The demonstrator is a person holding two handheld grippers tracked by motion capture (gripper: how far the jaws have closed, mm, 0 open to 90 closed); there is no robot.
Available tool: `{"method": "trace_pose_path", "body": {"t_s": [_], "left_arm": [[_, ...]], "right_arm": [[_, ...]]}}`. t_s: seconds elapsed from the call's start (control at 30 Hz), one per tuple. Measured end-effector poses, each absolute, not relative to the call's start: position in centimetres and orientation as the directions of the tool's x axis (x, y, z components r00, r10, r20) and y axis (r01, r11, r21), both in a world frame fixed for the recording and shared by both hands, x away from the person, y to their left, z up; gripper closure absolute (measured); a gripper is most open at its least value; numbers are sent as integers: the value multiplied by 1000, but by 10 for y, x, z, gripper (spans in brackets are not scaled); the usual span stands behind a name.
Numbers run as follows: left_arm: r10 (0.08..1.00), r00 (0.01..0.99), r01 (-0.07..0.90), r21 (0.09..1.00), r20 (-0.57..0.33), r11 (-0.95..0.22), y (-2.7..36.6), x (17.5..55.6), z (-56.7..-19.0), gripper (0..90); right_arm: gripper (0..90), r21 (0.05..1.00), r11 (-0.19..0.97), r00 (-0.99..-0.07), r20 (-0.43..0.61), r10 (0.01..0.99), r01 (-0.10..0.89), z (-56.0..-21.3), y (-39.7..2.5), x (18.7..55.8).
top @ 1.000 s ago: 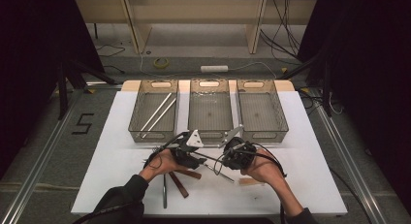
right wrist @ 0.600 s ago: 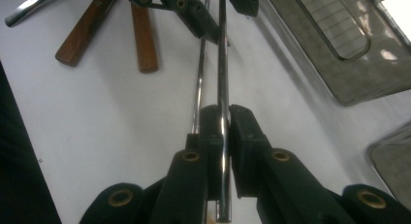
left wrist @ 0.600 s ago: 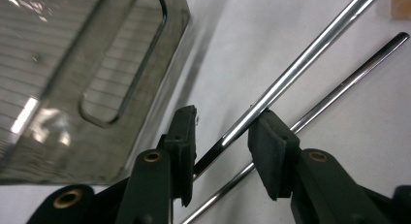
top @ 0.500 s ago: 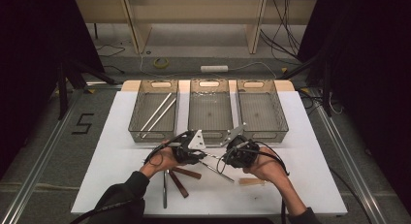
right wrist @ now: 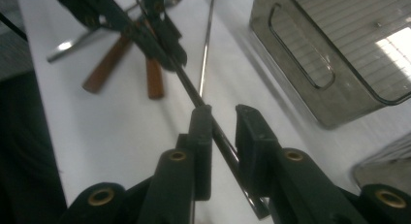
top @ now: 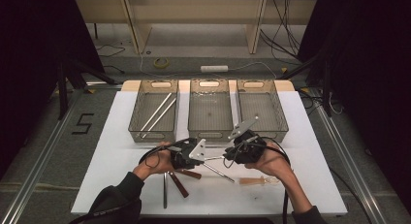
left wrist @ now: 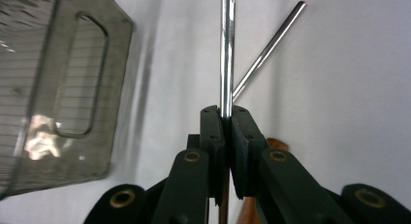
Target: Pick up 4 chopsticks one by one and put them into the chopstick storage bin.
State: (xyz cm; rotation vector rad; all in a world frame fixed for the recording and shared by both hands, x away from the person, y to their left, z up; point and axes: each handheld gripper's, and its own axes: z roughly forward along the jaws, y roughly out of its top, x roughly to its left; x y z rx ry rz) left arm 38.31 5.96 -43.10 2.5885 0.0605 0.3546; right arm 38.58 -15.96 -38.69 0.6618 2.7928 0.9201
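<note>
High view — three bins (top: 153,135) stand just behind both tongs (top: 191,155).

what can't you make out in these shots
- Left gripper view: the far end of the metal rod held in the left tool is cut off by the top edge.
- Right gripper view: the rod's near end runs behind the right tool, whose jaws stand apart around it; contact is unclear.
- High view: the wooden-handled utensils are partly hidden by the left hand.
</note>
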Motion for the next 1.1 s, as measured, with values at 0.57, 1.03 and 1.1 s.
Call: {"method": "trace_pose_path", "body": {"t_s": [0.57, 1.03, 1.1], "left_arm": [[338, 928, 208, 528, 160, -823, 82, 395, -416, 850], [446, 889, 313, 576, 102, -755, 104, 401, -402, 850], [458, 883, 322, 579, 102, -749, 105, 401, -400, 851]], "right_arm": [[418, 750, 549, -837, 12, 546, 369, -371, -162, 378], [395, 764, 515, -828, 43, 559, 388, -393, -164, 372], [393, 766, 509, -827, 53, 560, 394, -397, -163, 371]]}}
